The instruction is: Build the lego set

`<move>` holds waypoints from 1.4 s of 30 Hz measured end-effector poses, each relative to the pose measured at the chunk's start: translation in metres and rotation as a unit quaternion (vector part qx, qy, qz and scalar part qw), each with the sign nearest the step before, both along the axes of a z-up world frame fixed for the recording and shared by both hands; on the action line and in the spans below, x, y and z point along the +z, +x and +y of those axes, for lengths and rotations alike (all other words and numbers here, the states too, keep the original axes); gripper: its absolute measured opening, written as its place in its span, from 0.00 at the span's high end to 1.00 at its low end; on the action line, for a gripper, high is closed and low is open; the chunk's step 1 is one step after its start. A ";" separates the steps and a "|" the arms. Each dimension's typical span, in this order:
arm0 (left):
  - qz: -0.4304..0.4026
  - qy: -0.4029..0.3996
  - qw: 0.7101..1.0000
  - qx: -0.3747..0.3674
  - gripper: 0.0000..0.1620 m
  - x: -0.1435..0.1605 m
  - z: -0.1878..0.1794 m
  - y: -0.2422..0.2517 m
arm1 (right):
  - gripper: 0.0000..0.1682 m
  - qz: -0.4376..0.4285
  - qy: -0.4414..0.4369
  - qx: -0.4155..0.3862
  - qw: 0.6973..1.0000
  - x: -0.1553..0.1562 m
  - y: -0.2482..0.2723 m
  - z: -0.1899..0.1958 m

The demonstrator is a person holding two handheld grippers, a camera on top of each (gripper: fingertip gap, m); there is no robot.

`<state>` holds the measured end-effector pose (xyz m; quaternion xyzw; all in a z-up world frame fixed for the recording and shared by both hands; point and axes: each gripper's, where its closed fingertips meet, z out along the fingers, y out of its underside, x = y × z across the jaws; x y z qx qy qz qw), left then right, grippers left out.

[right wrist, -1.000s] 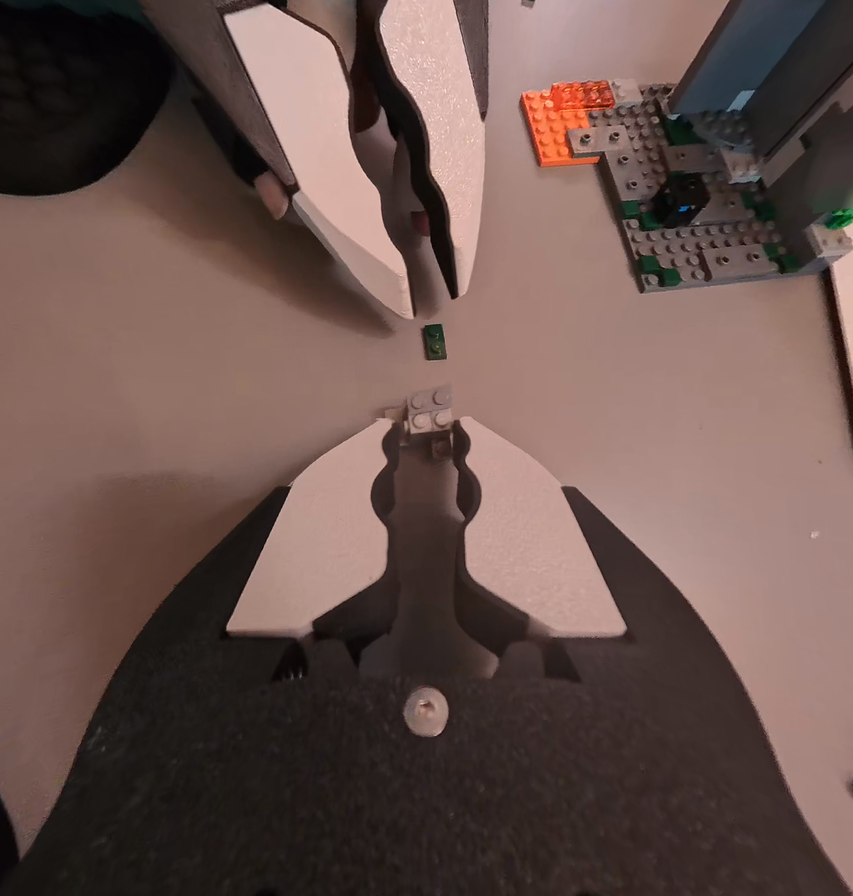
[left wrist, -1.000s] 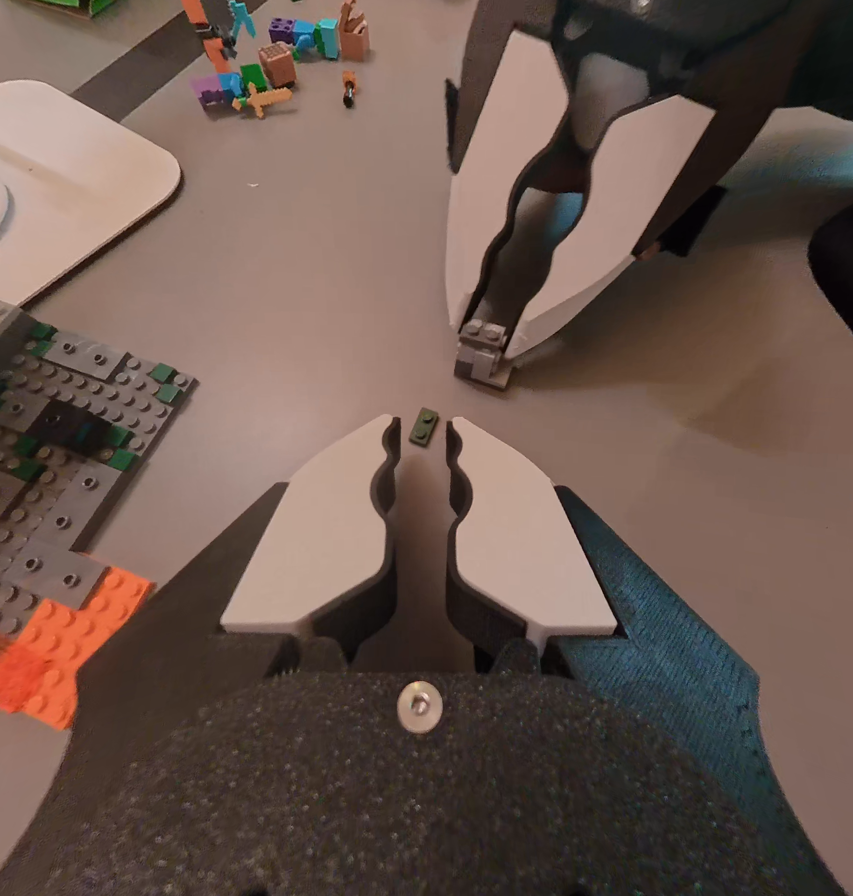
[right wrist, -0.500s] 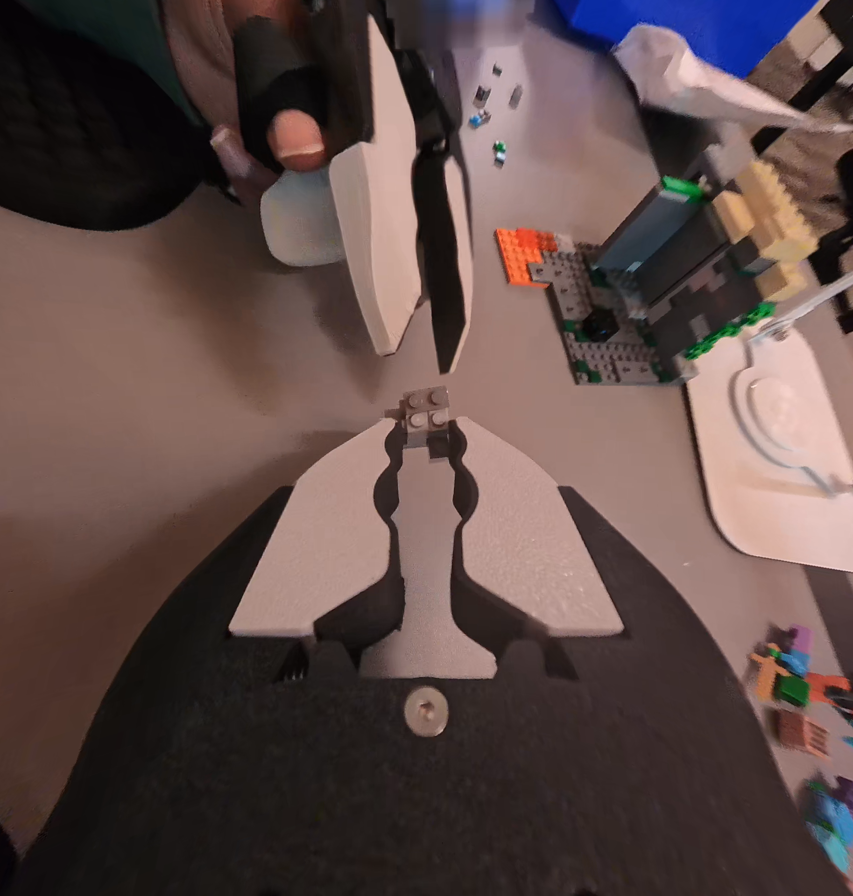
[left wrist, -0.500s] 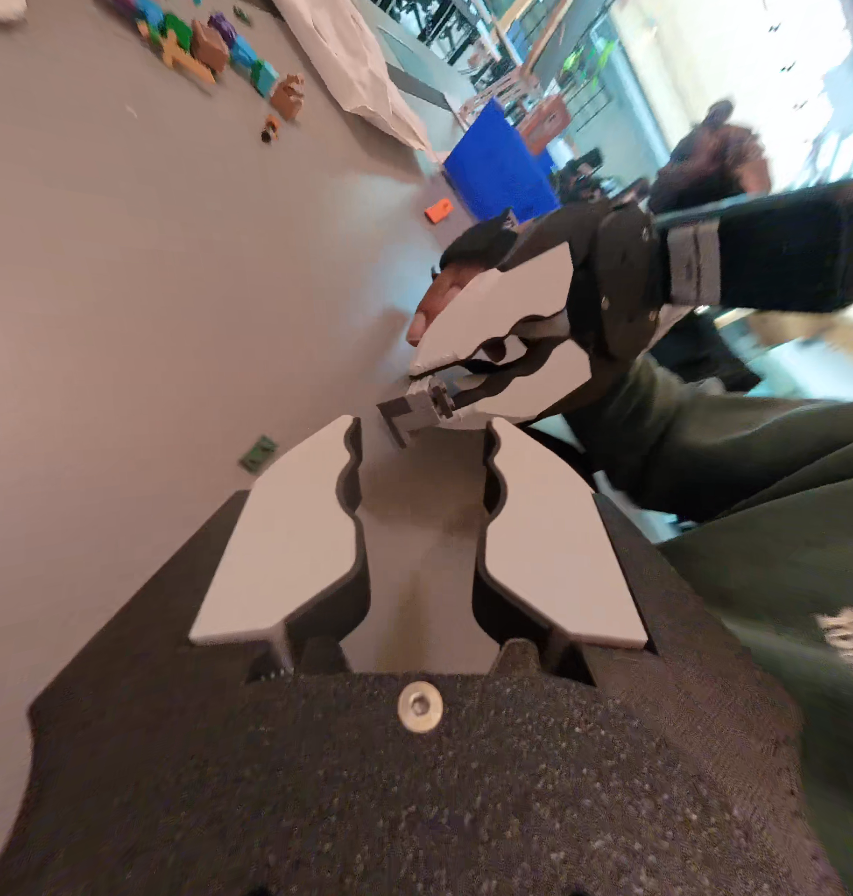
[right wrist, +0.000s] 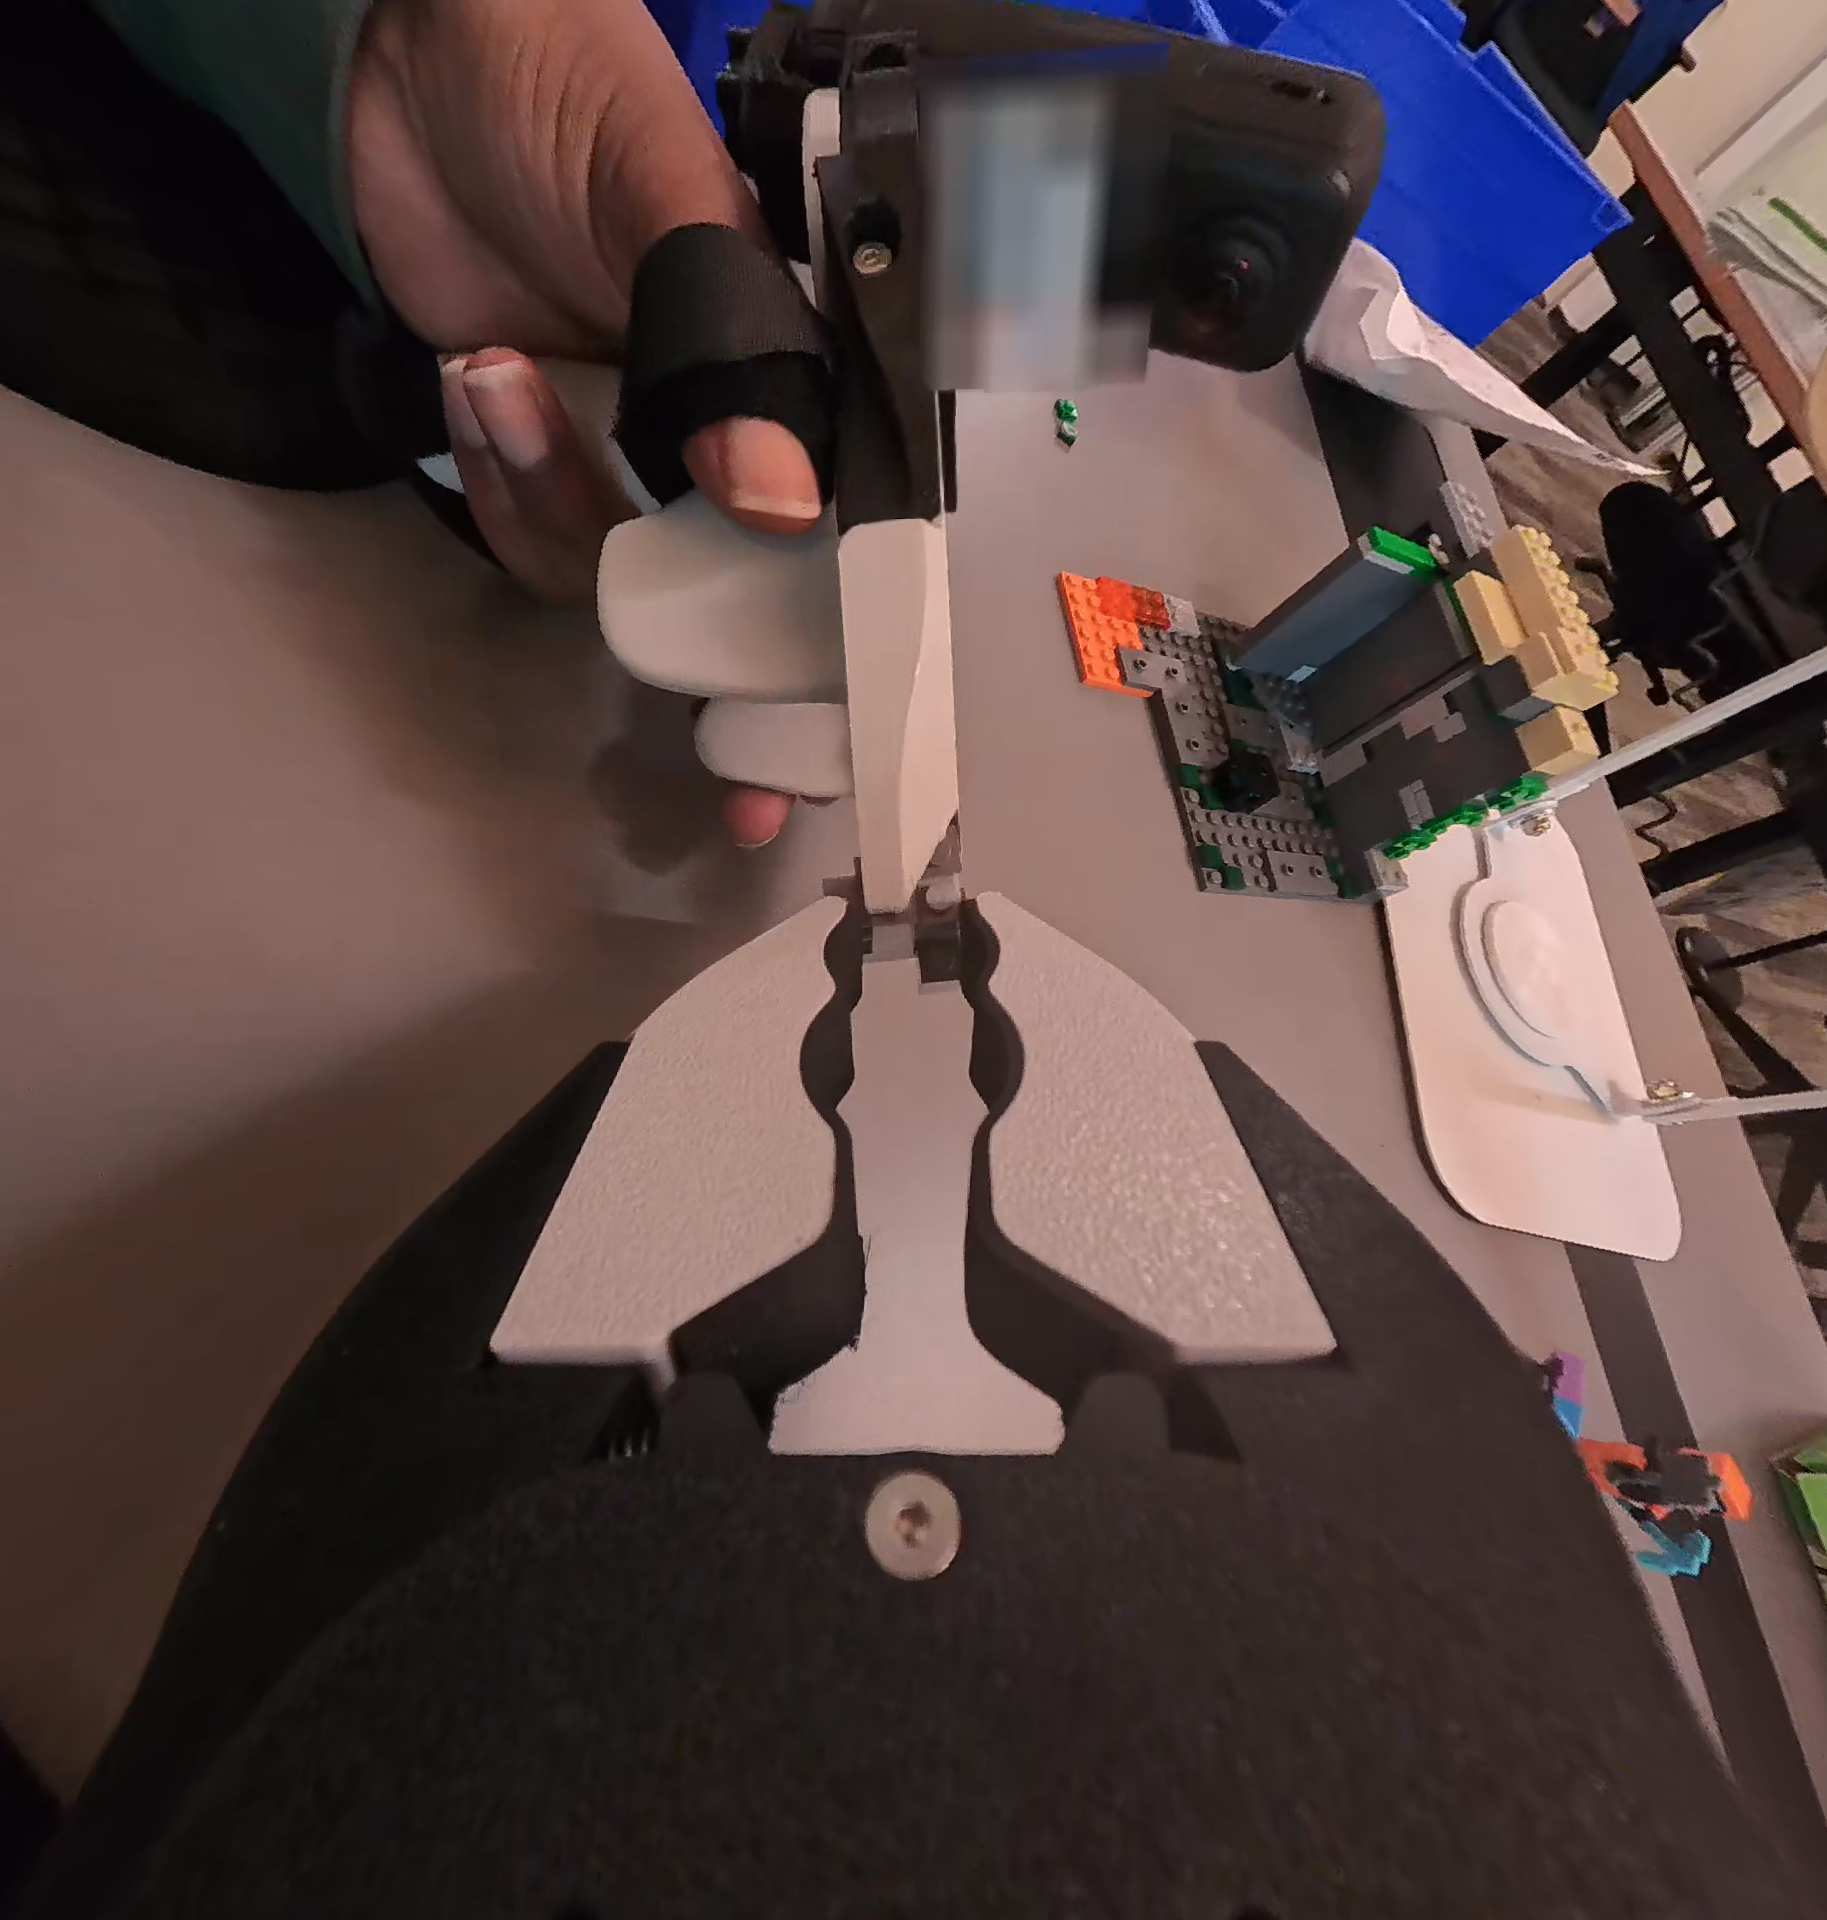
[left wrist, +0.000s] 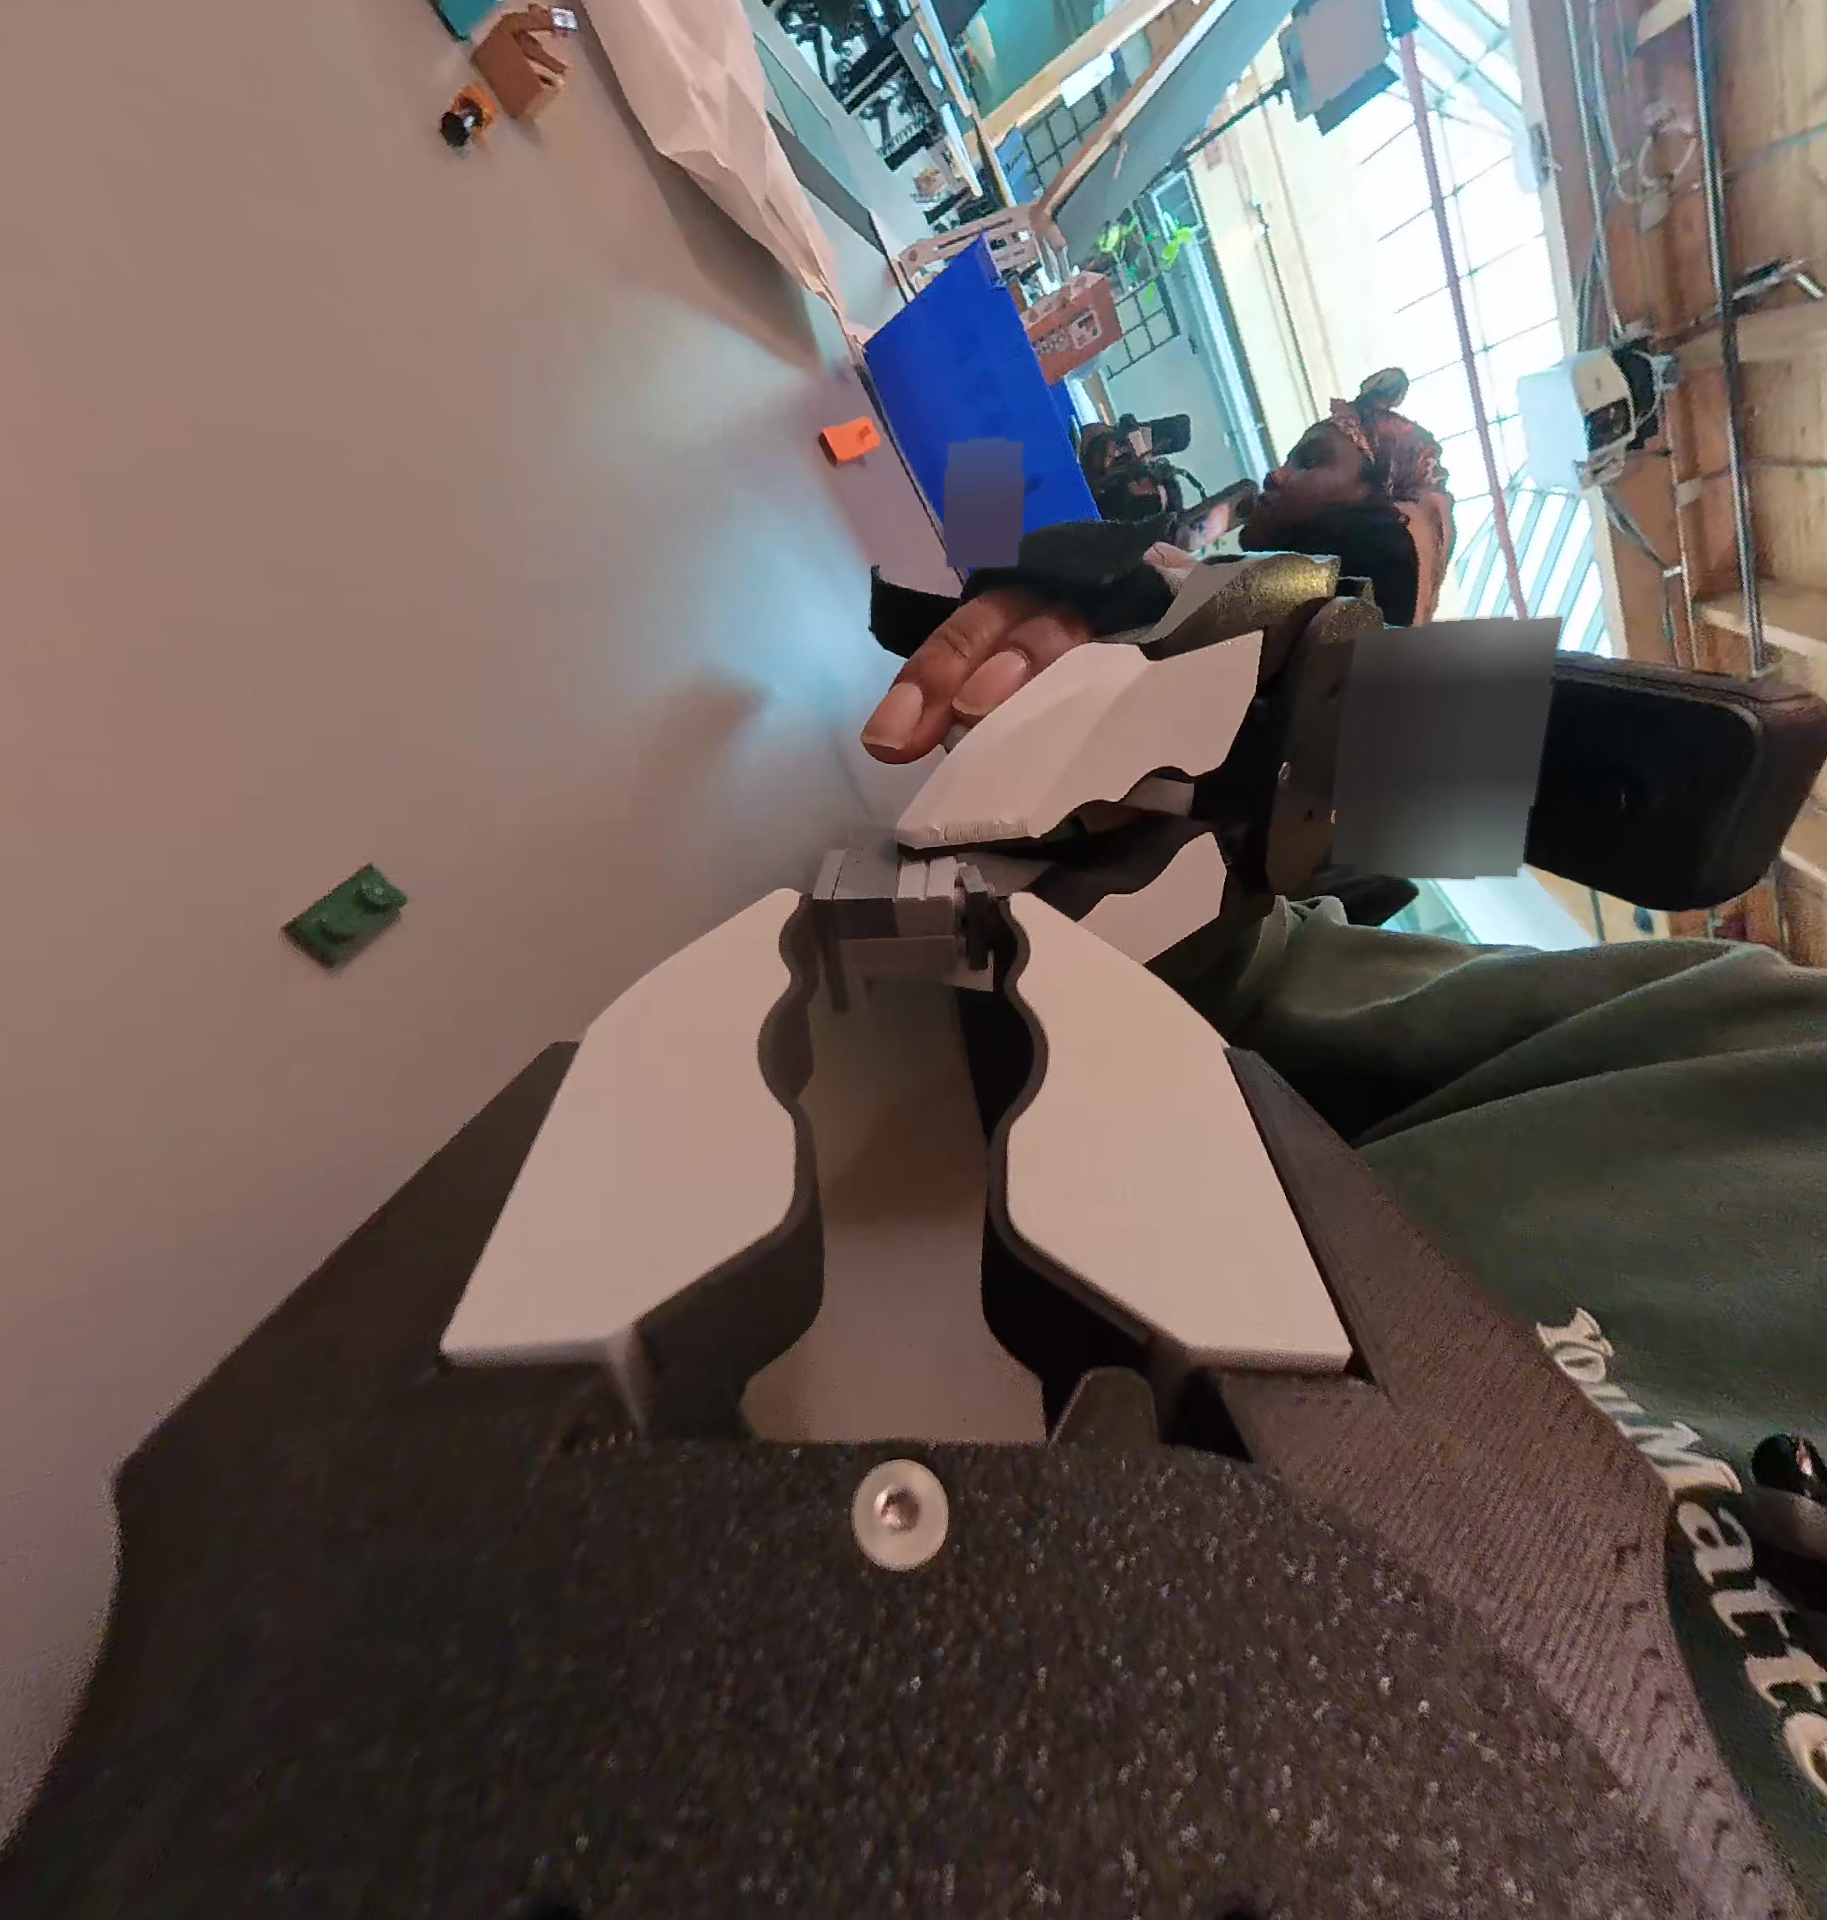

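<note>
A small grey brick assembly [left wrist: 883,914] is held in the air between both grippers. My left gripper [left wrist: 898,920] is rolled on its side and its fingers close on the assembly from both sides. My right gripper [right wrist: 911,920] is shut on the same assembly [right wrist: 891,943]; in the left wrist view it [left wrist: 940,862] comes in from the right. In the right wrist view the left gripper [right wrist: 893,883] shows edge-on from above. A small dark green plate [left wrist: 346,914] lies on the grey table. The partly built set [right wrist: 1304,748] stands on its grey and orange baseplate at the right.
A white pad [right wrist: 1532,1039] lies beside the build. Loose coloured pieces [right wrist: 1636,1486] lie at the lower right, and brown pieces [left wrist: 524,62] and an orange piece [left wrist: 849,442] farther off. Blue bins [right wrist: 1460,156] stand at the table's far edge. About 7 centimetres separates my left fingertips from the small dark green plate [left wrist: 346,914]. Both grippers' tips are roughly 25 centimetres from the partly built set [right wrist: 1304,748].
Both grippers lifted off the table and turned toward each other. The right one carried the grey assembly up; the left one left the green plate, rolled sideways and closed on the assembly.
</note>
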<state>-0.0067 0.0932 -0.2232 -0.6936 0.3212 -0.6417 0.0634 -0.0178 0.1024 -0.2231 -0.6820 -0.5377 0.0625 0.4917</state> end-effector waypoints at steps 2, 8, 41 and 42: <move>-0.008 0.014 1.000 -0.012 0.81 0.003 -0.002 0.000 | 0.90 0.001 0.011 0.004 1.000 0.003 0.000 -0.002; -0.025 0.075 0.996 -0.043 0.81 0.011 -0.011 -0.003 | 0.90 -0.017 0.082 0.028 0.996 0.013 -0.002 -0.011; -0.125 0.025 0.992 0.002 0.81 0.048 -0.014 -0.006 | 0.90 0.014 0.184 0.007 0.983 0.047 -0.005 -0.017; -0.127 0.021 0.992 0.007 0.81 0.049 -0.014 -0.006 | 0.90 0.016 0.186 0.004 0.982 0.048 -0.005 -0.017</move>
